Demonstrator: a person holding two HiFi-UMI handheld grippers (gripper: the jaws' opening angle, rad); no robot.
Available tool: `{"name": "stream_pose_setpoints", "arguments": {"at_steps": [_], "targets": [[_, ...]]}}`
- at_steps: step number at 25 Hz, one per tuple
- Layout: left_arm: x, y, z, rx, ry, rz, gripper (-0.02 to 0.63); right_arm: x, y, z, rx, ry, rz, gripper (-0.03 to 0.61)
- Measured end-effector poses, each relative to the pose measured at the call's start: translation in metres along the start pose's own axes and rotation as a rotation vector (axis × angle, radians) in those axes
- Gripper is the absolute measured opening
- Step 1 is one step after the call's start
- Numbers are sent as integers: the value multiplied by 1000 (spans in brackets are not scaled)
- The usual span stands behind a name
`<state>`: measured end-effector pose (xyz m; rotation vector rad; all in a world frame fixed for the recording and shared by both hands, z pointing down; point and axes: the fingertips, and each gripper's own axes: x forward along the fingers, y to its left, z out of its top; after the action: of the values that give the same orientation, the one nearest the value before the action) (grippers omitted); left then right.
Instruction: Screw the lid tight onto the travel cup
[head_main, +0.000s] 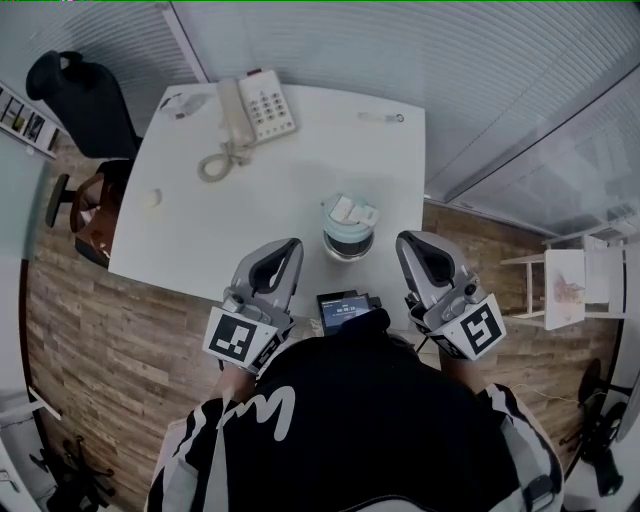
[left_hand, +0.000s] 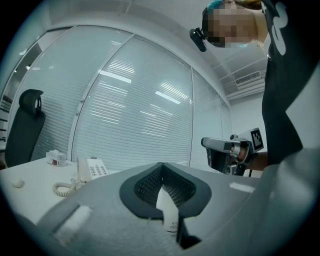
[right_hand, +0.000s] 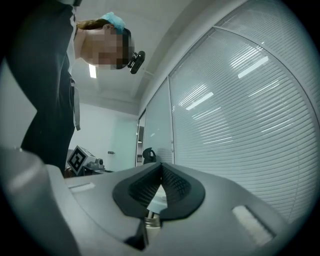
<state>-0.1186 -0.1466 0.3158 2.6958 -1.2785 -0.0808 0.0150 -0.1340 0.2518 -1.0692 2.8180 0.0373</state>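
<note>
At the near edge of the white table (head_main: 215, 225), the left gripper (head_main: 291, 244) and right gripper (head_main: 408, 241) are held clenched on nothing; the travel cup (head_main: 349, 230) is seen between them, untouched.

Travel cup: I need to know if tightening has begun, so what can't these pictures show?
- Travel cup, head view: seen from above and small; whether its lid is threaded or merely resting is unclear.
- Gripper views: the left gripper and right gripper bodies fill the lower frame, blocking the cup.
- Small screen device, head view: text too small to read.
</note>
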Motion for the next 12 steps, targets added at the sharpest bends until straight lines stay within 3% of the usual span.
{"name": "stream_pose_setpoints", "arguments": {"at_steps": [7, 9, 12], "targets": [[8, -5, -2, 13, 16, -33, 3, -3, -2, -4, 6, -4, 70, -1], [6, -2, -2, -13, 11, -22, 4, 0, -4, -6, 25, 1, 89, 71], [3, -1, -7, -15, 20, -35, 63, 4, -5, -4, 35, -9, 109, 105]]}}
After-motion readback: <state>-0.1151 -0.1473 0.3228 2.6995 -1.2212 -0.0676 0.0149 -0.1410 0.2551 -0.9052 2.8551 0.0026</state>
